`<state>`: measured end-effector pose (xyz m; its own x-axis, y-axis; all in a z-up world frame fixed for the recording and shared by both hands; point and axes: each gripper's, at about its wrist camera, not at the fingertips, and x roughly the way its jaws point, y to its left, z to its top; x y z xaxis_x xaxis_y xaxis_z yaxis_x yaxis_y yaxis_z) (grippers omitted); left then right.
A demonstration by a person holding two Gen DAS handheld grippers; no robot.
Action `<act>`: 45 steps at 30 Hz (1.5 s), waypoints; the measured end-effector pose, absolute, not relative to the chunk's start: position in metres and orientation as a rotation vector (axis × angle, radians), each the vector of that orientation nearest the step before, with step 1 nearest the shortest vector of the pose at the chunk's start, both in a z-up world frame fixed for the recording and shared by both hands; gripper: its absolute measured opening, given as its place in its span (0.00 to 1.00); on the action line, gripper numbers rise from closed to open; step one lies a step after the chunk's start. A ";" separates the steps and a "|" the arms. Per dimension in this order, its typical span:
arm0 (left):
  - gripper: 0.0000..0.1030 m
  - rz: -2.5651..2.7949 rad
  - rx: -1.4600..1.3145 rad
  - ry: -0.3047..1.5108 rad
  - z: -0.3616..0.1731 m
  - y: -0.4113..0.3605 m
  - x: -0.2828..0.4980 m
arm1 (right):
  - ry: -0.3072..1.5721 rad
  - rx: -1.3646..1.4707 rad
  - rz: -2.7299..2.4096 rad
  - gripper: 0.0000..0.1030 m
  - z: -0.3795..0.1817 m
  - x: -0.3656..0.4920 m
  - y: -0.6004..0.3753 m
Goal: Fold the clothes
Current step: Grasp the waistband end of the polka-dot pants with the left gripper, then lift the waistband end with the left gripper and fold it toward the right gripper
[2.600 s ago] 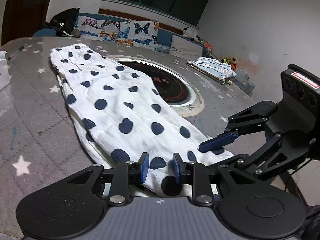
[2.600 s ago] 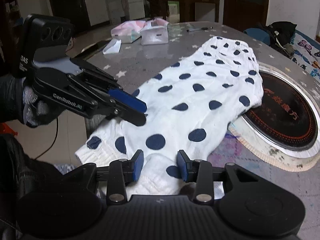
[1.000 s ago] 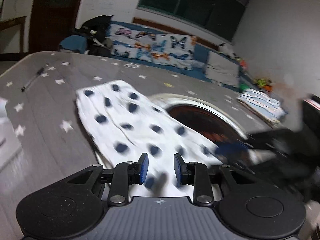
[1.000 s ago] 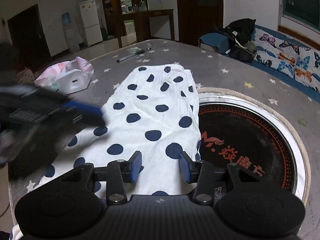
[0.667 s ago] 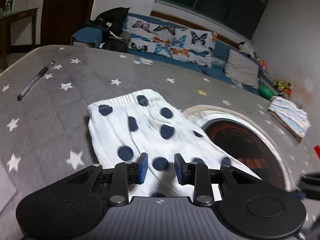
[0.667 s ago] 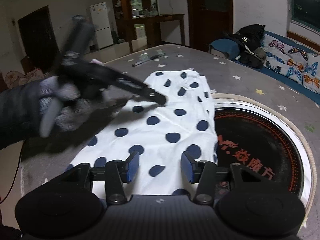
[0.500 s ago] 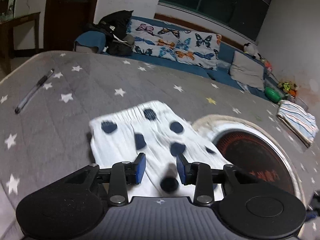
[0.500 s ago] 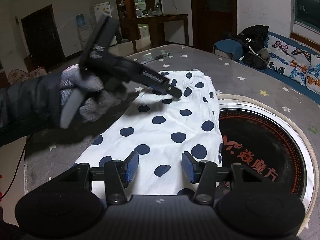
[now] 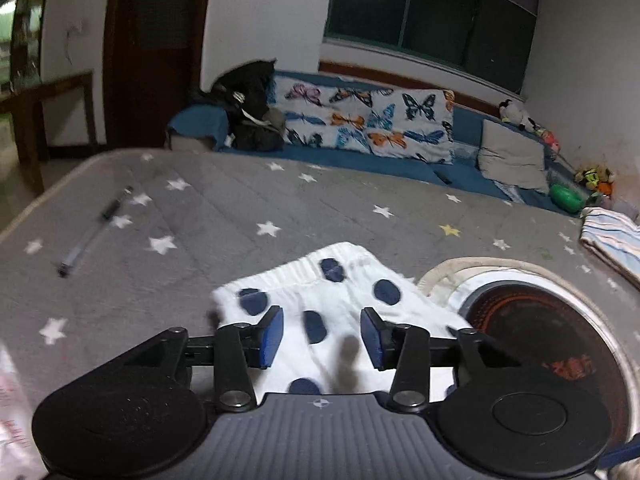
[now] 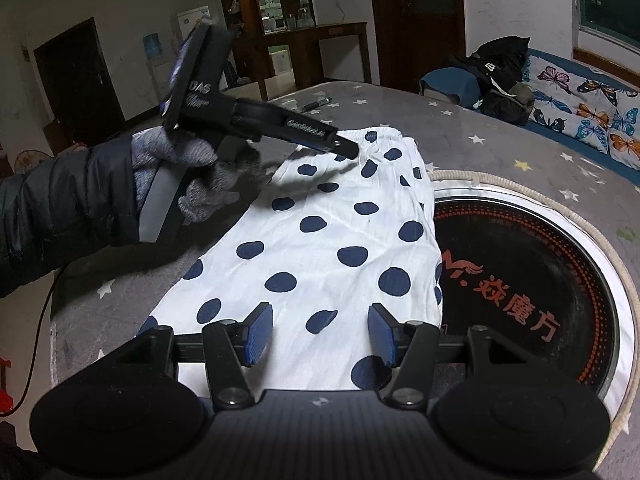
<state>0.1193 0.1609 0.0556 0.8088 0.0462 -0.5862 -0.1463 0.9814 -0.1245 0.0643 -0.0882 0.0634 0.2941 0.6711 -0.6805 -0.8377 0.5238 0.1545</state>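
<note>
Shorts (image 10: 320, 248), white with navy dots, lay flat on the grey star-print desk (image 9: 224, 208), their right edge overlapping the rim of the round black cooktop (image 10: 532, 280) set into it. The elastic waistband lay at the far end.

The left gripper (image 9: 322, 336) hung over that waistband end with its blue fingers (image 9: 272, 334) spread apart and nothing between them. From the right wrist view its tips (image 10: 344, 148) seemed to be just above or touching the cloth near the waistband, though blur made contact hard to judge. A gloved hand (image 10: 188, 176) in a dark sleeve held it.

The right gripper (image 10: 320, 334) hovered over the near part of the shorts, fingers (image 10: 258, 332) wide apart and empty.

A pen (image 9: 92, 232) lay well to the left on the desk, and a striped folded cloth (image 9: 612, 240) sat at the far right edge.
</note>
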 end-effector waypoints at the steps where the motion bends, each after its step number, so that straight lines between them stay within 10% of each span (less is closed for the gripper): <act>1: 0.49 0.123 -0.166 0.613 0.055 0.163 0.117 | 0.768 -0.247 1.018 0.52 0.064 0.063 -0.089; 15: 0.50 0.175 -0.258 0.647 0.046 0.188 0.134 | 0.752 -0.206 1.006 0.52 0.069 0.056 -0.098; 23: 0.10 0.098 -0.340 0.620 0.044 0.192 0.133 | 0.754 -0.169 0.964 0.52 0.069 0.055 -0.109; 45: 0.07 -0.186 -0.290 0.399 0.136 0.118 0.009 | 0.676 -0.065 0.813 0.52 0.090 0.018 -0.171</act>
